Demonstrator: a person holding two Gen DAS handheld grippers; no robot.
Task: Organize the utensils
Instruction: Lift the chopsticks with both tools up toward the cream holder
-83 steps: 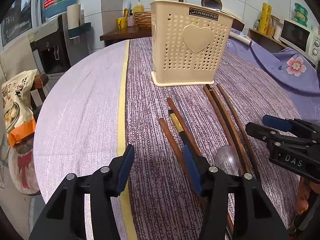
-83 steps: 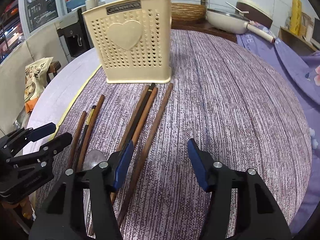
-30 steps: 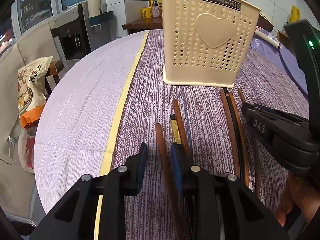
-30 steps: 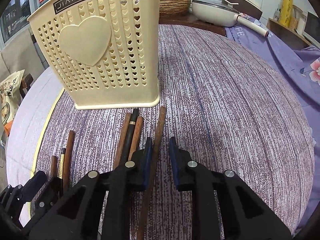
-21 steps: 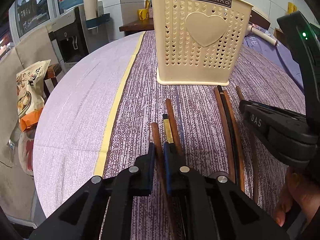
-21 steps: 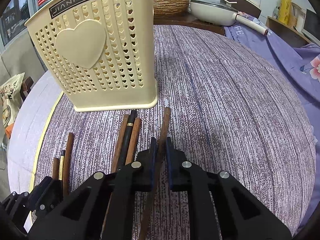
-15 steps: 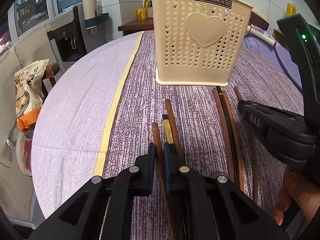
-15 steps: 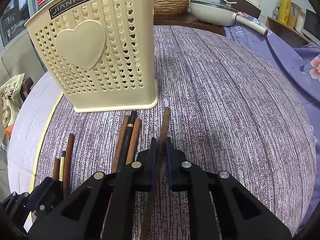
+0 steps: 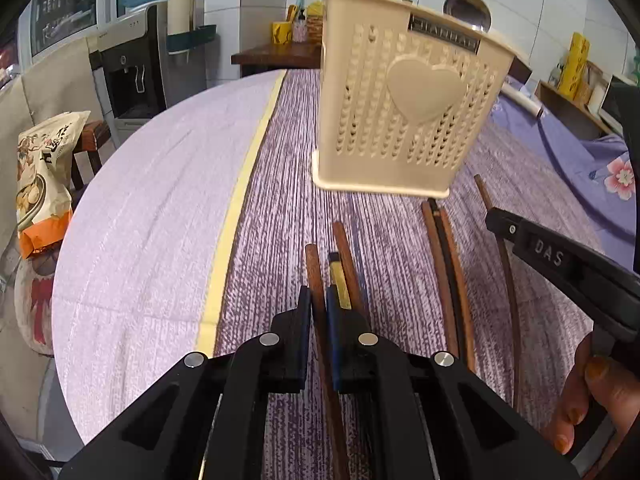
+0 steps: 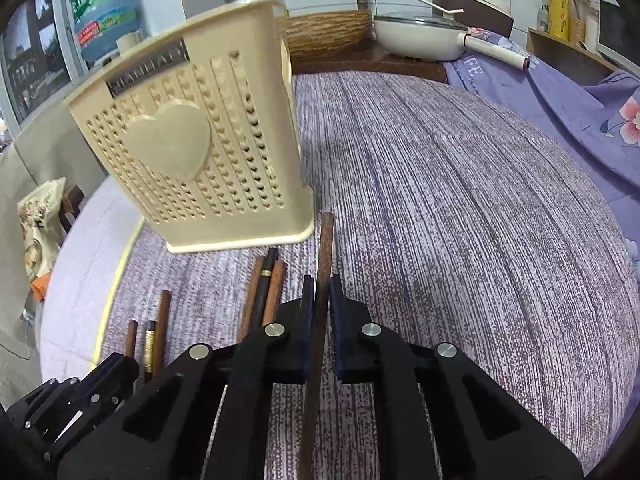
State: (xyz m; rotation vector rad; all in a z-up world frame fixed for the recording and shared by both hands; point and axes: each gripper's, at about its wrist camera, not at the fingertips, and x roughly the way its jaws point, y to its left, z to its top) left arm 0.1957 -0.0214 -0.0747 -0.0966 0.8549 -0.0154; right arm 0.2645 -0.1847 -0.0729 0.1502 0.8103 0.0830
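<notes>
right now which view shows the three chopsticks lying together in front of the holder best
The left wrist view: the three bundled chopsticks show nearly full length, from the holder toward the camera. In the right wrist view only their tips show; the rest is hidden behind the right gripper.

Both grippers closed, each one pinching a thin stick

The left gripper (image 9: 319,304) points forward and downward, and its two blue-padded fingers (image 9: 305,312) are pressed together on a brown chopstick (image 9: 313,268). The right gripper (image 10: 319,296) has the same downward pose, its pads clamped on another brown chopstick (image 10: 325,240). In the left wrist view the right gripper stands at the right side, with the person's fingers (image 9: 588,396) curled around its handle.
</notes>
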